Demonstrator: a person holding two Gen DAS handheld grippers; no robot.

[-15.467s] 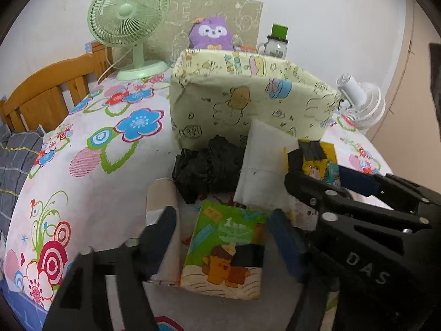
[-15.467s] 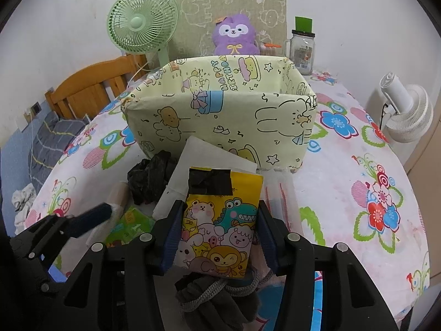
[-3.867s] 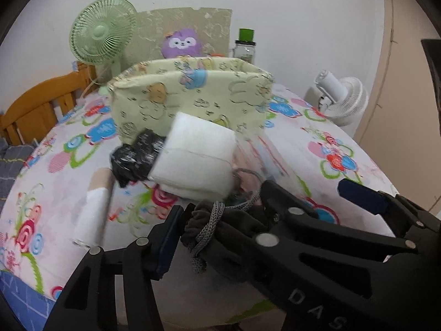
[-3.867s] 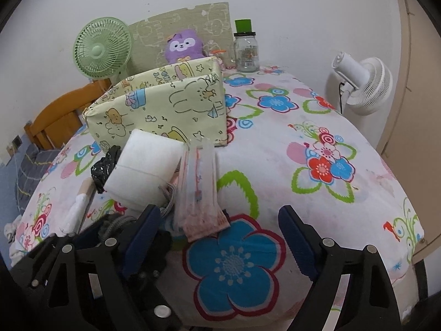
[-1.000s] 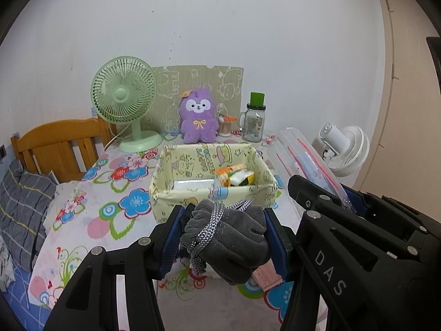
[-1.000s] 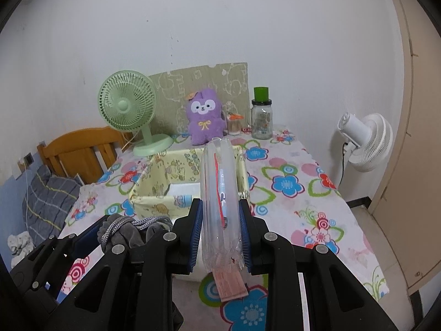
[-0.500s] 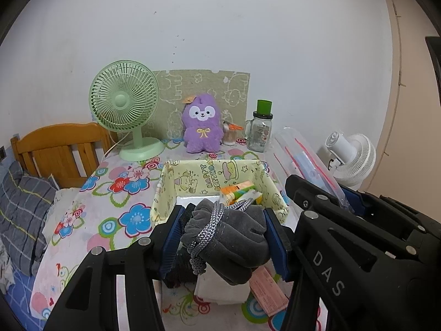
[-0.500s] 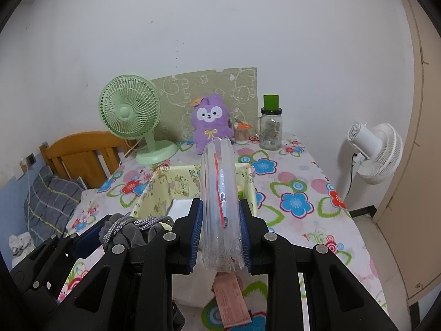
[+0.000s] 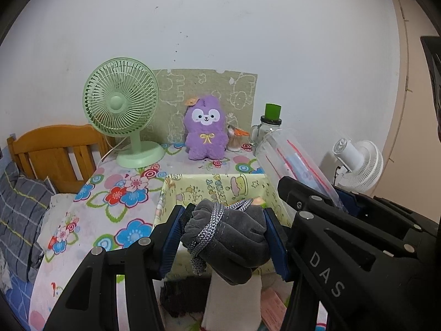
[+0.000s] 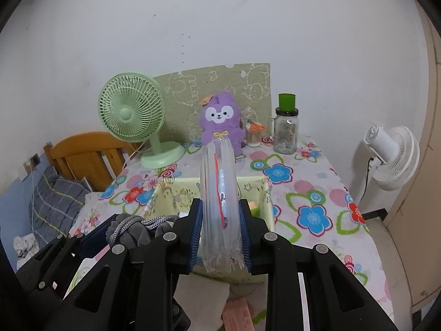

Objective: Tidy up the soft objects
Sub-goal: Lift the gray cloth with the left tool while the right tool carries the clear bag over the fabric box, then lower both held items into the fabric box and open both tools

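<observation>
Slippage is the risk: the left hand-held gripper [image 9: 224,237] clamps floppy grey gloves [image 9: 228,234], the right hand-held gripper [image 10: 220,231] pinches a slick clear packet [image 10: 220,193], and either could miss the yellow bin [image 10: 176,190].

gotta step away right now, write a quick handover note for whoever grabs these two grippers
Left gripper: shut on the grey glove bundle, held above the table.
Right gripper: shut on the clear plastic bag, upright between the pads.
Yellow fabric box: on the floral tablecloth, just ahead of both grippers; a few packets are already inside.
Left to do: drop both held items into the box, then the white folded pad, black bundle and pink packet lying in front of the box.
</observation>
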